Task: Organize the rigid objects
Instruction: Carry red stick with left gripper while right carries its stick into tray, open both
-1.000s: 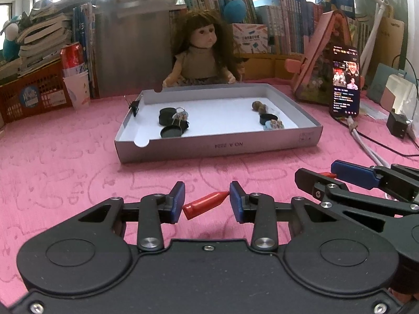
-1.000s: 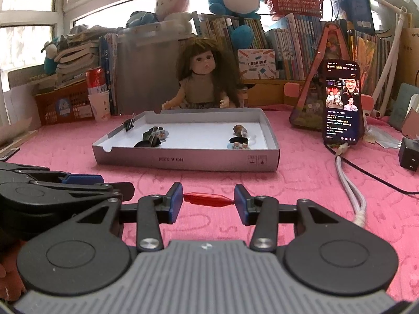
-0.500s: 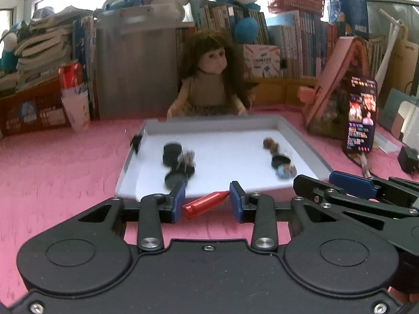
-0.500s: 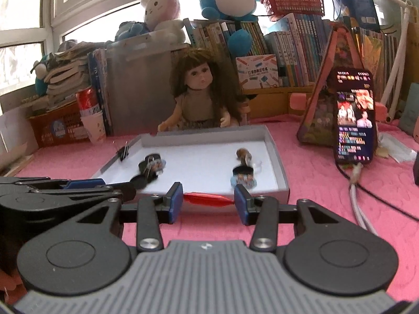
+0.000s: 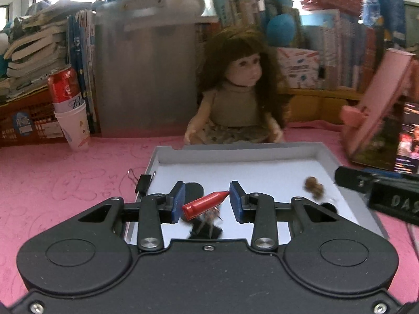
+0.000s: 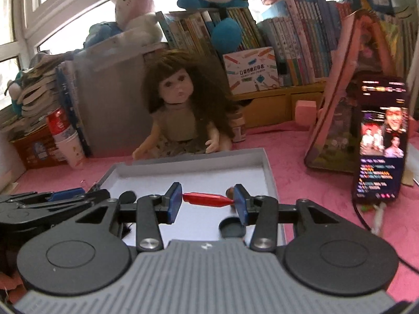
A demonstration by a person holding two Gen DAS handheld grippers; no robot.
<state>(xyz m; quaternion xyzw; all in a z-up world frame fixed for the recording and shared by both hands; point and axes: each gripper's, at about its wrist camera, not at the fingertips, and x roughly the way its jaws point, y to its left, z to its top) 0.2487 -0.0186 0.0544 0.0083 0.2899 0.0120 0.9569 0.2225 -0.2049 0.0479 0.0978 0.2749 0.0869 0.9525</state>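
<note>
My left gripper [image 5: 207, 202] is shut on a red pointed cap [image 5: 203, 202], held slantwise between its blue pads. My right gripper [image 6: 208, 200] is shut on a slim red tapered piece [image 6: 207, 199], held crosswise. Both hang just above the near part of a shallow white tray [image 5: 235, 147] [image 6: 269, 175] on the pink cloth. In the tray lie black round caps [image 6: 231, 228] [image 5: 195, 189], brown lumps [image 5: 313, 184] and a blurred dark cluster [image 5: 207, 225]. A black binder clip [image 5: 142, 183] sits on the tray's left rim. My grippers hide the tray's near edge.
A doll [image 5: 235, 99] sits right behind the tray. A lit phone [image 6: 379, 141] leans on a pink stand [image 6: 337, 110] to the right, with a cable [image 6: 377, 217] trailing down. Far left stand a red can in a paper cup [image 5: 69, 104], a grey bin [image 5: 146, 78] and books.
Both grippers have moved forward and slightly up, from the pink cloth in front of the tray to over its near part. Each keeps its red piece.
</note>
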